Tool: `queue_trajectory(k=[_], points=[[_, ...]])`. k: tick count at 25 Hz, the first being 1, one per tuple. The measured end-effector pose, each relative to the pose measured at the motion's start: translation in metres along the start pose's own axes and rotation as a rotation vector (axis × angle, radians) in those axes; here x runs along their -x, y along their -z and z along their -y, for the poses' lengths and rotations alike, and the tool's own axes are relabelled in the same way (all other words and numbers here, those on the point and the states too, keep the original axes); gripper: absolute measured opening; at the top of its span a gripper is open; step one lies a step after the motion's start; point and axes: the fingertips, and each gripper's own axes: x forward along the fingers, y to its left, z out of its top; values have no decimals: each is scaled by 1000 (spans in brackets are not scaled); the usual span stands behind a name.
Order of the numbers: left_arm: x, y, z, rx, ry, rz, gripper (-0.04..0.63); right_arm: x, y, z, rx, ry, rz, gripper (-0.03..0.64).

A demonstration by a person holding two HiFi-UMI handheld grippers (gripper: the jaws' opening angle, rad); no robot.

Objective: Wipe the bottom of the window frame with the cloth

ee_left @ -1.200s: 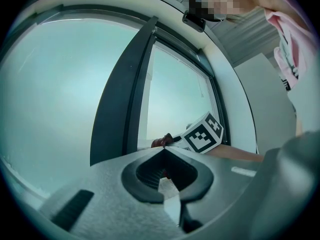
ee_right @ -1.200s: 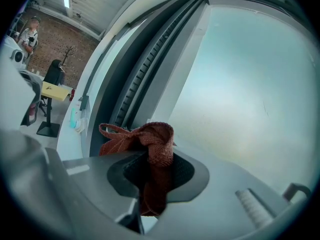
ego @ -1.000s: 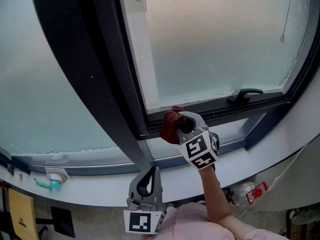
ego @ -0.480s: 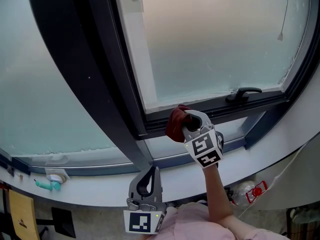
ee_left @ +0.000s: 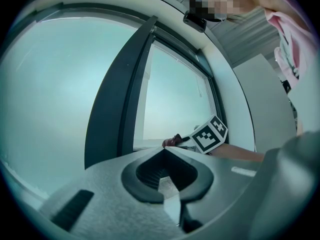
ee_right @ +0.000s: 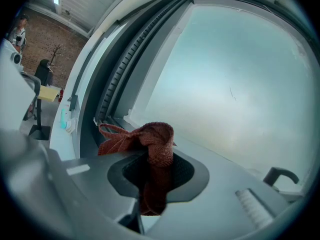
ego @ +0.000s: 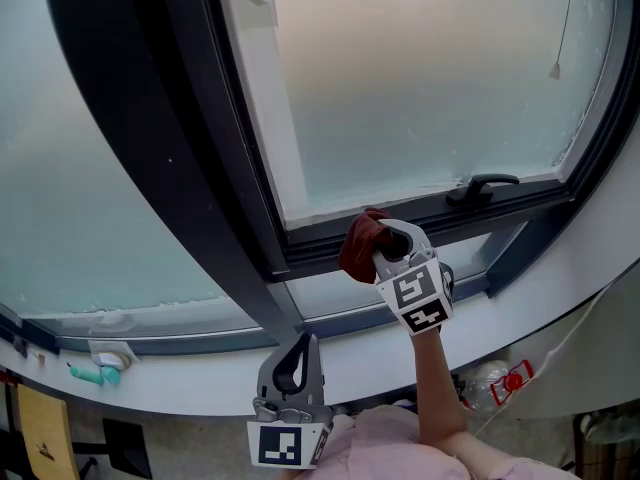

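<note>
Gripping red cloth (ego: 360,240) in right gripper (ego: 382,248), clenched hard on it, with a bunched end sticking past the tips. Held up against bottom rail of window frame (ego: 320,243), toward its left corner, well left of handle (ego: 483,188). Keeping left gripper (ego: 293,356) low by the sill (ego: 200,373), closed on nothing, aimed up at the glass.

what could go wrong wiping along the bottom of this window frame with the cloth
1. The cloth is bunched in the right gripper, so hard plastic might scrape the window frame instead of fabric.
2. A wipe toward the right could snag the loose cloth end on the window handle.
</note>
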Motion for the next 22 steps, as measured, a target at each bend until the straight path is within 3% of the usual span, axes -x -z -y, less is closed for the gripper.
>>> queue_trajectory(k=[22], points=[[-7, 1, 5, -5, -5, -3, -3, 10, 13, 25, -28, 29, -11, 67]])
